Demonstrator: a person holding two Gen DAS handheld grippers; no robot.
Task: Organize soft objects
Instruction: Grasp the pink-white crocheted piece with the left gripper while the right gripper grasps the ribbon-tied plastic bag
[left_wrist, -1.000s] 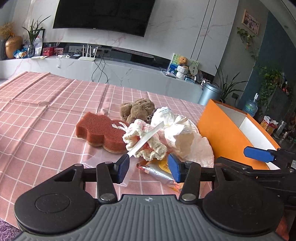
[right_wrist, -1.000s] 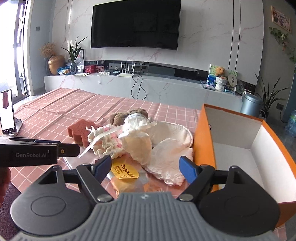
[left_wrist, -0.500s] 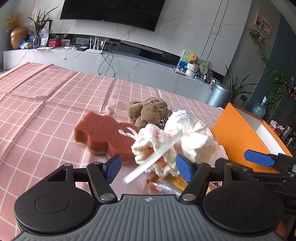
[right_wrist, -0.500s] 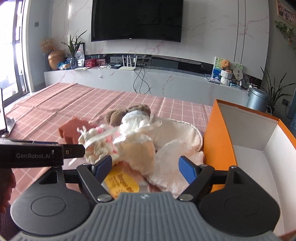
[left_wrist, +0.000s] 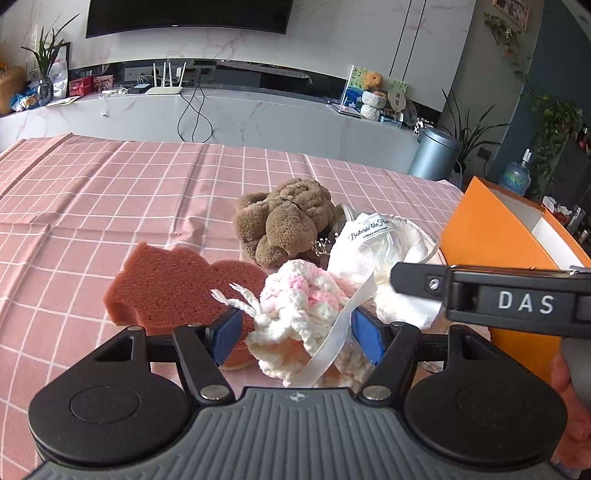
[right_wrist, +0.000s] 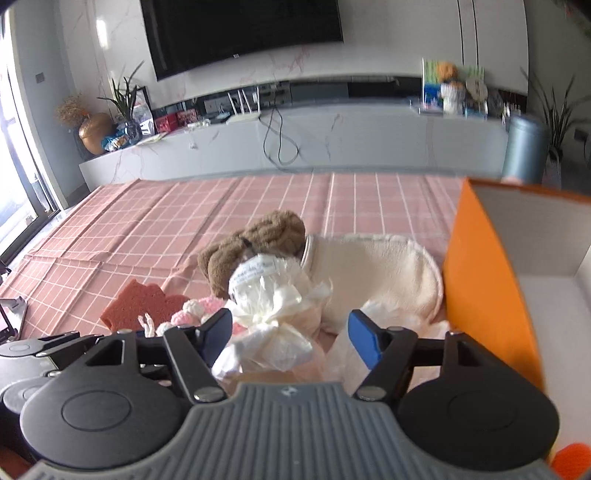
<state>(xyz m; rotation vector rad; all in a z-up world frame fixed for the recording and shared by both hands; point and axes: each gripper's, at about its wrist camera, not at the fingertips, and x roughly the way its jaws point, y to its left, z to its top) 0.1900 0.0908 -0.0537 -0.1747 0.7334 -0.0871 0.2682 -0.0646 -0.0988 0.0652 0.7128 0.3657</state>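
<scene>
A pile of soft things lies on the pink checked tablecloth (left_wrist: 110, 192). My left gripper (left_wrist: 295, 334) is open, its blue pads on either side of a white and pink crocheted piece (left_wrist: 303, 299) with a white ribbon. Left of it lies a brown-red sponge (left_wrist: 177, 280), behind it a brown plush toy (left_wrist: 284, 221). My right gripper (right_wrist: 290, 338) is open around a white wrapped bundle (right_wrist: 269, 295), which also shows in the left wrist view (left_wrist: 373, 243). A cream round pad (right_wrist: 373, 273) lies behind the bundle.
An open orange box (right_wrist: 484, 280) with white inside stands right of the pile, also in the left wrist view (left_wrist: 498, 236). The right gripper's body (left_wrist: 498, 295) crosses the left view at right. A TV wall and low cabinet are behind the table.
Both grippers have moved forward and down into the pile. The left now straddles the crocheted piece; the right now straddles the white bundle and has tilted.
</scene>
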